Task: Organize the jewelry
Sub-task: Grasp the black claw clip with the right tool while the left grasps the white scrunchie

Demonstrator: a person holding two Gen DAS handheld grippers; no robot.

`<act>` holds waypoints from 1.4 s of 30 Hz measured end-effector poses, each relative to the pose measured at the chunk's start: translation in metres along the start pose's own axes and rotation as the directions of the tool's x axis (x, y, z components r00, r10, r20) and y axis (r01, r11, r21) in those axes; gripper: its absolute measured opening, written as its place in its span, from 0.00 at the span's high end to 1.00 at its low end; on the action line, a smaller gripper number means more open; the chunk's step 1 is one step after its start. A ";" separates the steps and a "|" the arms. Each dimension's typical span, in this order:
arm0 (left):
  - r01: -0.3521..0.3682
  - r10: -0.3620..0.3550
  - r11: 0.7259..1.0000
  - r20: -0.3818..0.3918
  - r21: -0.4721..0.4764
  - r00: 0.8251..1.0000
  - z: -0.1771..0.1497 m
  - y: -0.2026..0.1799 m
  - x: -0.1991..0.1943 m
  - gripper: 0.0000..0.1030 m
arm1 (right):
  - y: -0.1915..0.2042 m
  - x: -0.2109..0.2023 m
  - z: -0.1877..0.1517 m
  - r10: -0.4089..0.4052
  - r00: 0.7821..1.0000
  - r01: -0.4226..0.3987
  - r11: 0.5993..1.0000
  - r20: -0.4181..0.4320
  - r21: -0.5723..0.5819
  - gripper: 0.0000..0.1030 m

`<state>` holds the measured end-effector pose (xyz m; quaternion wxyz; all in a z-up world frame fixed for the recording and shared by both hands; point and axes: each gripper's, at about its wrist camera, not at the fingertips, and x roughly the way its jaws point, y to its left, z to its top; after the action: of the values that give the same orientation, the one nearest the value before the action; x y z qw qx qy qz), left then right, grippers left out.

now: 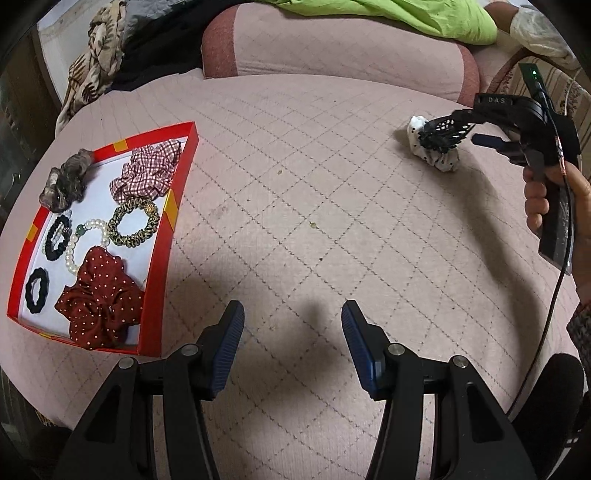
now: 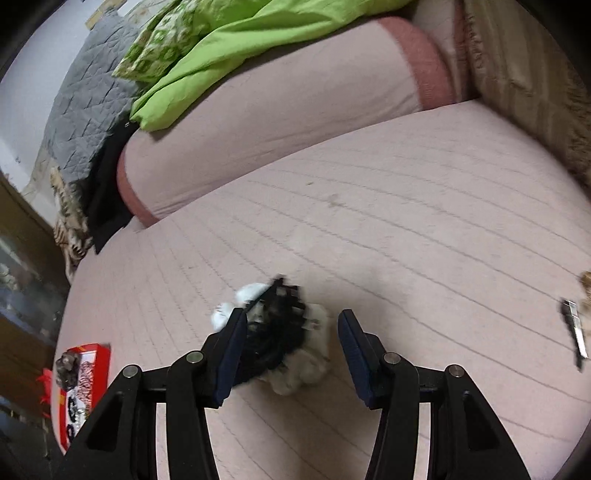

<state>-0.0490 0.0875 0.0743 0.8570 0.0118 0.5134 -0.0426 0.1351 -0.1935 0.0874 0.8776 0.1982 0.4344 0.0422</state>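
Observation:
A red tray (image 1: 168, 236) on the pink quilted bed holds several scrunchies, black hair ties and a pearl bracelet (image 1: 90, 236). It also shows small in the right wrist view (image 2: 101, 363). A white black-dotted scrunchie (image 1: 445, 158) with a black lace hair piece (image 1: 441, 138) on it lies at the far right. My right gripper (image 2: 291, 339) is open, its jaws on either side of the black piece (image 2: 275, 339) and white scrunchie (image 2: 314, 354); from the left view it (image 1: 465, 129) hovers at them. My left gripper (image 1: 291, 332) is open and empty above bare quilt.
A pink bolster (image 1: 332, 51) lies across the back with a green cloth (image 1: 406, 14) on it. Grey quilt and patterned fabric (image 1: 96, 62) are at the back left. A dark narrow object (image 2: 574, 332) lies at the right edge of the bed.

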 end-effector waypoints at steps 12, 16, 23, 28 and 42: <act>0.011 -0.011 1.000 0.001 -0.003 1.000 -0.001 -0.001 0.002 0.48 | 0.116 -0.025 -0.032 0.558 0.780 -0.605 0.789 -0.285 -0.111 0.48; 0.021 -0.020 1.000 0.017 -0.013 1.000 0.003 0.004 -0.002 0.48 | 0.085 -0.046 -0.033 0.440 0.880 -0.466 0.872 -0.179 -0.146 0.48; 0.072 -0.073 0.997 0.053 0.018 0.996 0.026 -0.005 -0.004 0.48 | -0.006 -0.054 -0.026 0.133 0.989 -0.139 0.987 -0.069 -0.086 0.48; 0.124 -0.124 0.992 0.045 -0.003 0.991 0.042 -0.016 0.006 0.48 | -0.023 -0.038 -0.032 0.072 0.994 -0.075 0.996 -0.078 -0.042 0.48; 0.242 -0.238 0.970 0.098 -0.032 0.966 0.143 -0.046 0.036 0.48 | -0.011 -0.043 -0.058 0.111 0.988 -0.129 0.975 -0.107 -0.180 0.43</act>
<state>0.0895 0.0306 0.1110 0.8687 -0.0710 0.4713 -0.1353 0.0617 -0.1962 0.0836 0.8661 0.1388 0.4577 0.1454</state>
